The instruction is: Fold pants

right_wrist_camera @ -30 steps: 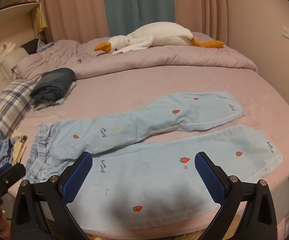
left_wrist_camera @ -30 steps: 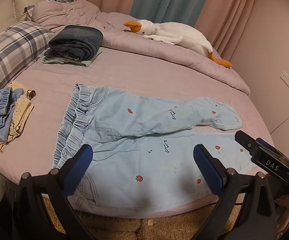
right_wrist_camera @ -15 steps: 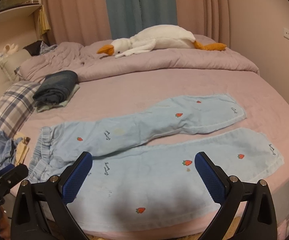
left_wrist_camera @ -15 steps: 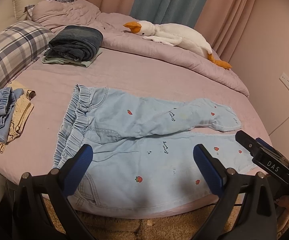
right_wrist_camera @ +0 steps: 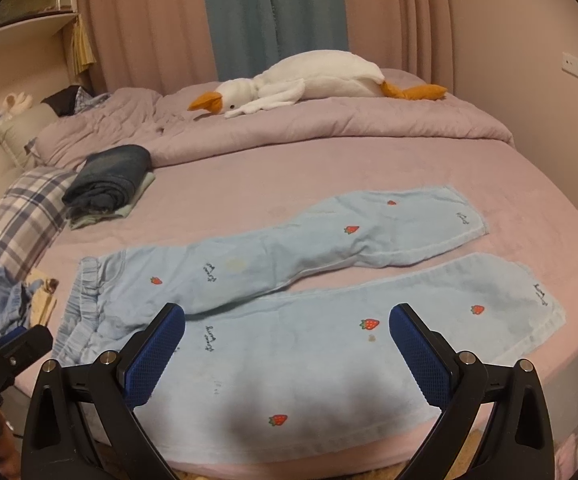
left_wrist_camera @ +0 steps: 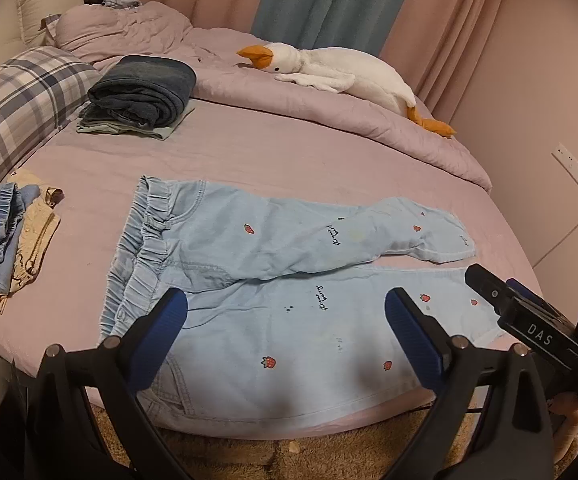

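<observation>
Both claws stand spread wide and hold nothing: the left gripper (left_wrist_camera: 285, 316) hovers over the near edge of the bed (left_wrist_camera: 281, 152), its blue pads (left_wrist_camera: 161, 334) above the hip part of the pants (left_wrist_camera: 289, 280), and the right gripper (right_wrist_camera: 287, 332) hangs over the near leg, its pads (right_wrist_camera: 419, 354) well apart and clear of the cloth. Pale blue with small strawberries, the pants (right_wrist_camera: 289, 304) lie flat along the bed's near edge, unfolded. Their gathered waistband (left_wrist_camera: 141, 240) is toward the plaid pillow (left_wrist_camera: 21, 96); the two legs run away from it toward the wall outlet (left_wrist_camera: 577, 168). The far leg bends and partly overlaps the near one by the crotch, and its cuff (right_wrist_camera: 461, 216) lies apart from the near cuff (right_wrist_camera: 537, 300). Beyond the pants, beside the pillow, sits a stack of folded dark clothes (left_wrist_camera: 141, 92) on a pale green piece. A loose heap of clothes (left_wrist_camera: 5, 232), denim and cream, lies at the bed's edge below the pillow. A bunched quilt (right_wrist_camera: 309, 124) runs along the far side of the bed, with a white plush goose (right_wrist_camera: 301, 80) stretched out on it, orange beak toward the pillow. Pink and teal curtains (right_wrist_camera: 273, 12) hang behind the bed. In the left view, the right gripper's black body marked DAS (left_wrist_camera: 537, 332) shows past the near cuff.
</observation>
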### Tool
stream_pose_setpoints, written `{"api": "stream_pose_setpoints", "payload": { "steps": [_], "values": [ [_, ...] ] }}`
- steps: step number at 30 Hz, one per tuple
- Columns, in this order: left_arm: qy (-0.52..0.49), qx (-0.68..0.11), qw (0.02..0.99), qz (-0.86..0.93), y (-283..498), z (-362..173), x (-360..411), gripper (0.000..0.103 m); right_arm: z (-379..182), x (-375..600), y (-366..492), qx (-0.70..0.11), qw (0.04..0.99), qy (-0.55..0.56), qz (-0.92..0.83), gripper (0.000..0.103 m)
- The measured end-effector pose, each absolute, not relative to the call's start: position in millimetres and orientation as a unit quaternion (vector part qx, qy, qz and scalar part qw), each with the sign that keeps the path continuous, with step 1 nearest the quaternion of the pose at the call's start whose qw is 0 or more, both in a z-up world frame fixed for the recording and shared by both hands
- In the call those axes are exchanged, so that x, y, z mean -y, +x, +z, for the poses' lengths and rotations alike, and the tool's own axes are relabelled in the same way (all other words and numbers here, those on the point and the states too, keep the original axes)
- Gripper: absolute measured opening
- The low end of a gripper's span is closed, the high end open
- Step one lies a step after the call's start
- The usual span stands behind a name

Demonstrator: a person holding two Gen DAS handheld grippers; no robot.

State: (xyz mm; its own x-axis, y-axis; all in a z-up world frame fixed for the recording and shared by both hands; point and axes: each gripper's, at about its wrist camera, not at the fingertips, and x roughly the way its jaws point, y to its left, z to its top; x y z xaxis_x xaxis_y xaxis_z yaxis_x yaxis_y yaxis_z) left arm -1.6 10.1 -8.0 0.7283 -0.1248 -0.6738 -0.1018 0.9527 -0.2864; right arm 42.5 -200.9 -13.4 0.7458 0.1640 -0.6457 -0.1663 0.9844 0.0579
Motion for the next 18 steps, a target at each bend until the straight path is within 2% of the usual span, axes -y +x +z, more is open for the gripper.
{"api": "stream_pose_setpoints", "payload": {
  "steps": [18],
  "values": [
    [-0.148, -0.376, 0.915, -0.013, 7.6, -10.3, -6.4, 0.098, -10.8, 214.9, 42.3, -0.350, 0.934, 0.017, 0.065, 0.102]
  ]
}}
